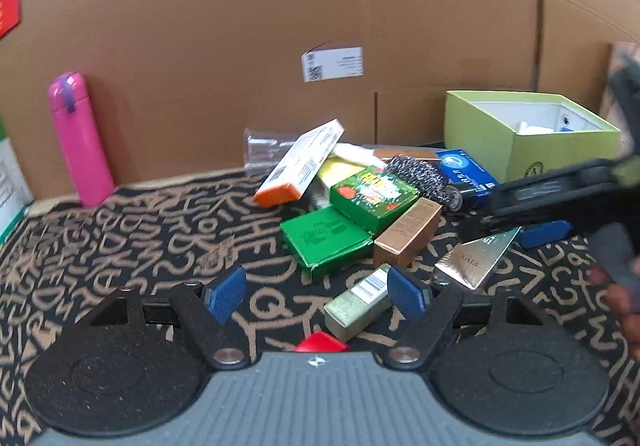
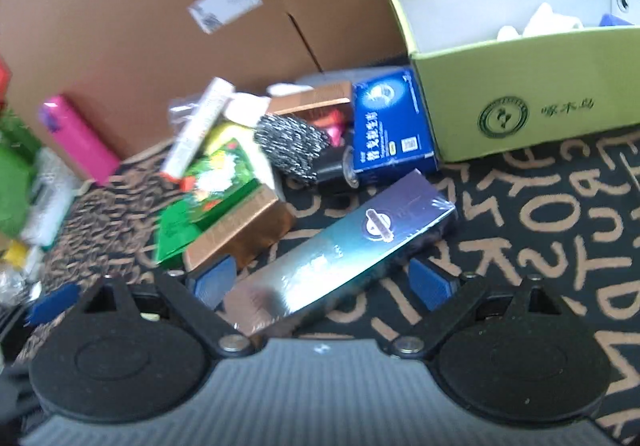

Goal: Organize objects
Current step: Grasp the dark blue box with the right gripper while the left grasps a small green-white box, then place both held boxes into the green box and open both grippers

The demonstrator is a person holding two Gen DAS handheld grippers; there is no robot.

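Both grippers are hovering low over the black mat point(image 1: 132, 230) with its tan lettering, and the pile of things to be sorted is sitting right in front of them against the brown cardboard wall point(image 1: 240, 26). The left gripper point(image 1: 316, 292) is standing with its jaws wide apart, blue pads clear of everything, and a small olive-green box point(image 1: 356, 304) is lying on the mat just inside its right-hand pad, not squeezed. Just beyond it a dark green box point(image 1: 324, 240) and a copper-coloured box point(image 1: 408, 232) are lying side by side, a brighter green printed box point(image 1: 374, 196) is resting on top of them, and a steel wool scourer point(image 1: 416, 176) is sitting behind. An orange-ended white carton point(image 1: 302, 162) is leaning tilted on the heap. Off to the left a pink flask point(image 1: 78, 138) is standing upright by the wall. The right gripper point(image 2: 324, 282) is also gaping open, and a long shiny silver-blue box point(image 2: 340, 246) is lying slantwise between its pads, with neither pad pressing on it. Further back a blue box point(image 2: 390, 126) is lying just beside the lime-green open bin point(image 2: 520, 102), which is holding some white items and something blue.
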